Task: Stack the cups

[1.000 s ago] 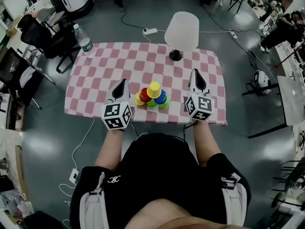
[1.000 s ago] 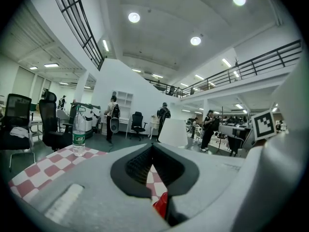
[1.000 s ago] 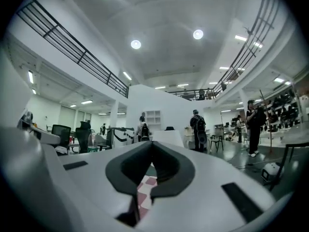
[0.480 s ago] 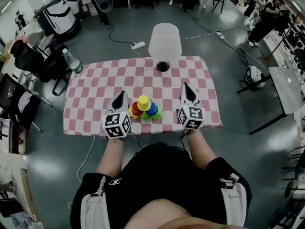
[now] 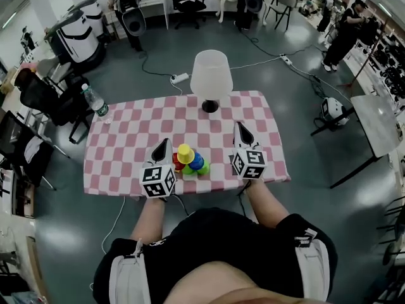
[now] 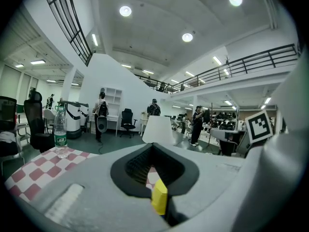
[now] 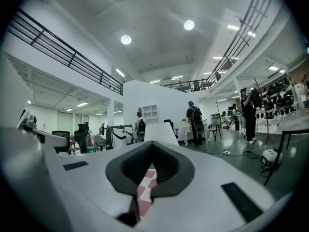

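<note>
Jaws on both tools are pressed together and pinch nothing. In its own view the left gripper [image 6: 153,144] shows only a yellow sliver through the slot below the closed tips, probably a cup beyond them. The right gripper [image 7: 153,144] shows only checked cloth through its slot.

In the head view the two grippers flank the cups [image 5: 188,162] at lower centre, left gripper just beside the pile, right gripper a little further off, neither touching it. The cups form a tight heap near the table's [image 5: 126,138] front edge: a yellow cup [image 5: 185,152] sits upside down on top, with a red cup [image 5: 177,162], a blue cup [image 5: 197,163] and a green cup [image 5: 190,170] below.

No cup stands loose elsewhere on the cloth, so the stacking looks finished, or nearly so. At most, checking the pile and drawing clear remain.

Beyond it, at upper centre, stands a lamp [image 5: 209,78], and a bottle [image 5: 96,104] at the far left corner.
</note>
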A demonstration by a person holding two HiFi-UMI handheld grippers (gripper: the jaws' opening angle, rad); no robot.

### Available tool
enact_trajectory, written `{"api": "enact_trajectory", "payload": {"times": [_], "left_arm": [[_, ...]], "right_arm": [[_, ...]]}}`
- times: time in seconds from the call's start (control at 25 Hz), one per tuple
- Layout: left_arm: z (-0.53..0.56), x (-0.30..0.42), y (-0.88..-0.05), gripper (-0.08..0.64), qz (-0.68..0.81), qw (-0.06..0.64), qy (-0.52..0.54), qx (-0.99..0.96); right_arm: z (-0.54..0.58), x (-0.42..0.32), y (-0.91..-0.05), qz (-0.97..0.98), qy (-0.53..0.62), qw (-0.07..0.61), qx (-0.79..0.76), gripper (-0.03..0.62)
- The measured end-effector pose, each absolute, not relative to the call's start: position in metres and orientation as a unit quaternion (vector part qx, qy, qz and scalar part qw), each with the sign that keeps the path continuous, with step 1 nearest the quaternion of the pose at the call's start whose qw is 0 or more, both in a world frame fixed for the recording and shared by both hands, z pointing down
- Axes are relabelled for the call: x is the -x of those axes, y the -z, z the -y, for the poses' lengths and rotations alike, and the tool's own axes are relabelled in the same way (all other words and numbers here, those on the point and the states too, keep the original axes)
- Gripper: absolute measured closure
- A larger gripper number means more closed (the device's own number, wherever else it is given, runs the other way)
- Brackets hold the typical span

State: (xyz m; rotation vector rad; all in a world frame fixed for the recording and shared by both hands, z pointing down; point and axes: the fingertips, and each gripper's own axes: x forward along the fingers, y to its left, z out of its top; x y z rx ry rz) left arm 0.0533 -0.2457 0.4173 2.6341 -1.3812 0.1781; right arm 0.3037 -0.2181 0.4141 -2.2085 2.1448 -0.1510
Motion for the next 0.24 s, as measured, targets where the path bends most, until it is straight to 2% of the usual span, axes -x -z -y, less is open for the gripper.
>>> {"api": "enact_trajectory", "payload": {"times": [0.24], "left_arm": [[0.2472, -0.0616, -0.4083, 0.545, 0.465, 0.065, -0.054, -0.881]], "right_arm": [[0.2174, -0.303, -0.415, -0.707, 0.045, 0.024, 0.706, 0.594]]}}
